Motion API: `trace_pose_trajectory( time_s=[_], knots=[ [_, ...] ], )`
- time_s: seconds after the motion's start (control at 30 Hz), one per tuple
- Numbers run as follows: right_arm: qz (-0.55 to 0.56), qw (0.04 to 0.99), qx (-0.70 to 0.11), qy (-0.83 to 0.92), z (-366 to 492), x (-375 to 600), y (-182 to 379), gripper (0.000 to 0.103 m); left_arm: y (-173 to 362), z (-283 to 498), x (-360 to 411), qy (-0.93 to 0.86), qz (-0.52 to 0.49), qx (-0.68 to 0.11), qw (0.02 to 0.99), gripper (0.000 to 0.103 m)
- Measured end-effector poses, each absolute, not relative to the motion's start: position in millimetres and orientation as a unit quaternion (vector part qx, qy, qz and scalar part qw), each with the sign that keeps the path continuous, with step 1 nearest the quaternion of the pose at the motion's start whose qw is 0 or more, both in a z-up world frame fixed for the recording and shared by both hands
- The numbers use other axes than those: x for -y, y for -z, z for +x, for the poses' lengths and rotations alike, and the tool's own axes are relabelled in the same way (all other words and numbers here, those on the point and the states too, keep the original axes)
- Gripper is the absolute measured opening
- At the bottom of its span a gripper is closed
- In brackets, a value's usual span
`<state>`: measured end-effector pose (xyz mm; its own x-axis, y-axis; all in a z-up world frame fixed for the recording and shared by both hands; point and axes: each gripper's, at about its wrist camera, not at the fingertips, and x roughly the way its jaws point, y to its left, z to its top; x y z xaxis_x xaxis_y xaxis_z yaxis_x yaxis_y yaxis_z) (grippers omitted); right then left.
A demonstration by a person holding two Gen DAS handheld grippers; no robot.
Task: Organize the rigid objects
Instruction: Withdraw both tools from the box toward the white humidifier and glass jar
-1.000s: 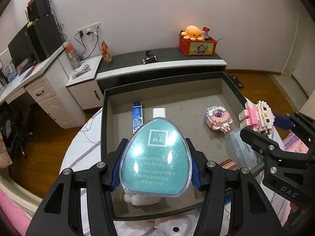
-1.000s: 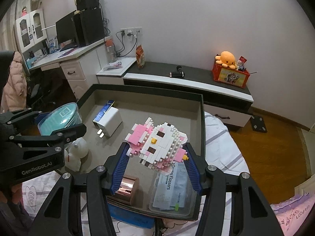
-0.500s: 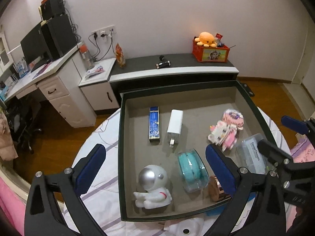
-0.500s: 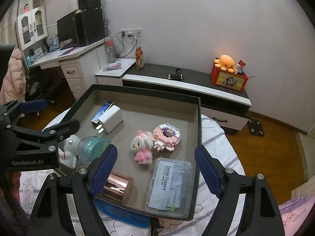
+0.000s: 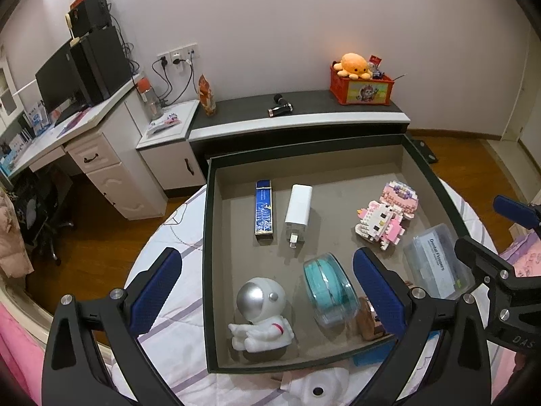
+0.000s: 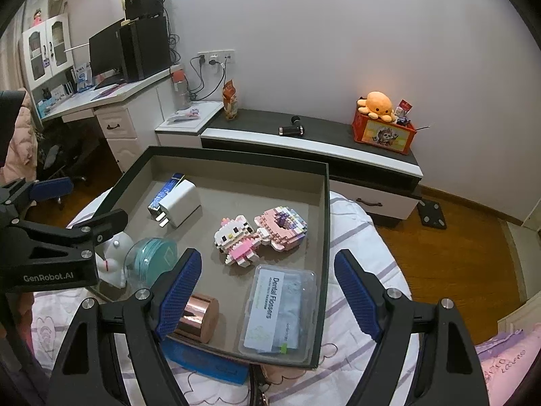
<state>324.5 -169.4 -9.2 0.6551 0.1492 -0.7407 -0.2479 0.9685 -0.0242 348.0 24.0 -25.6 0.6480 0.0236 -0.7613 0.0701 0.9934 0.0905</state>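
A dark-rimmed tray (image 5: 207, 237) (image 6: 326, 253) holds all the loose items. A teal round case (image 5: 329, 289) (image 6: 152, 260) stands on edge near the tray's front, beside a white astronaut figure (image 5: 262, 314). The pink-and-white brick cat (image 5: 378, 225) (image 6: 236, 238) lies against a pink brick cake (image 5: 400, 198) (image 6: 282, 226). My left gripper (image 5: 267, 287) hangs open above the front of the tray with nothing between its fingers. Open and empty too, my right gripper (image 6: 268, 284) hovers over the clear flosser box (image 6: 280, 308).
The tray also holds a blue slim box (image 5: 263, 215), a white charger (image 5: 298, 204) and a copper cylinder (image 6: 199, 316). It rests on a round table with a white-and-purple cloth (image 5: 169, 321). A low cabinet (image 5: 297, 121) stands behind and a desk (image 5: 67, 128) at the left.
Both grippers opened and drew back. The left let go of the teal case, which now stands in the tray. The right released the brick cat, which lies beside the pink cake.
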Motion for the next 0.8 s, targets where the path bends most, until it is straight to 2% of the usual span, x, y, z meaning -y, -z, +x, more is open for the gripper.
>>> trace_pose_trajectory(
  time_s=[0.47,0.8],
  knots=[
    [-0.056,0.917,-0.38,-0.103,259.5,184.1,-6.6,0.082,16.0,274.3,-26.5,-0.006,0.05,-0.395,0.917,0.103],
    [-0.049,0.937,-0.33,-0.101,191.5,196.4,-38.1,0.082,-8.1,203.4,-22.2,-0.009,0.041,-0.354,0.934,0.103]
  ],
)
